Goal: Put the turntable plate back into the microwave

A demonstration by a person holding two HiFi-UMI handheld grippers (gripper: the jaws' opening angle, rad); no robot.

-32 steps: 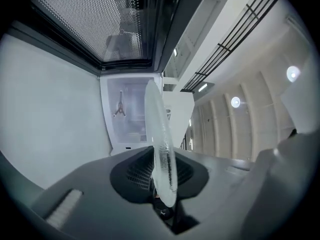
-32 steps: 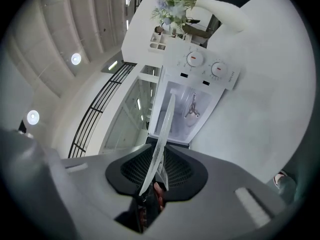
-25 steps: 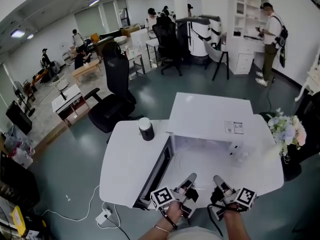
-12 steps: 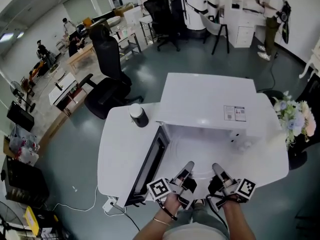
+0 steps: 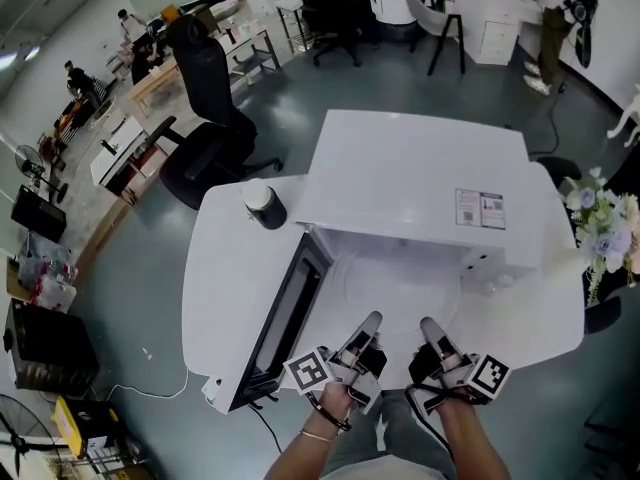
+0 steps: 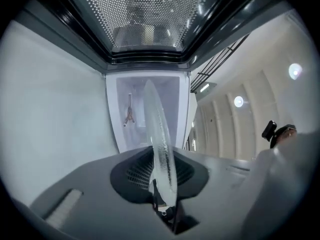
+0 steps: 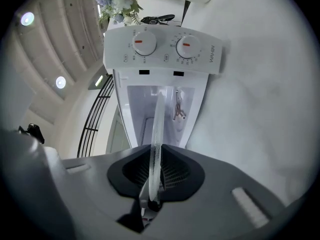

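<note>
Clenches left claw [image 5: 370, 324] on turntable plate [image 6: 159, 134] rim; has just been closing right claw [image 5: 428, 325] onto it too. Risks slipping glass against microwave [image 5: 420, 178] floor through uneven grip.

Open-plan office: black swivel chairs [image 5: 207, 103], desks [image 5: 122, 151].

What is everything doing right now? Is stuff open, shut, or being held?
Microwave door: open wide.
Turntable plate: held by its rim between both tools, in front of the open microwave, not yet set down inside.
Left tool: shut on the plate's rim.
Right tool: shut on the plate's rim; its jaws have just been closing.
</note>
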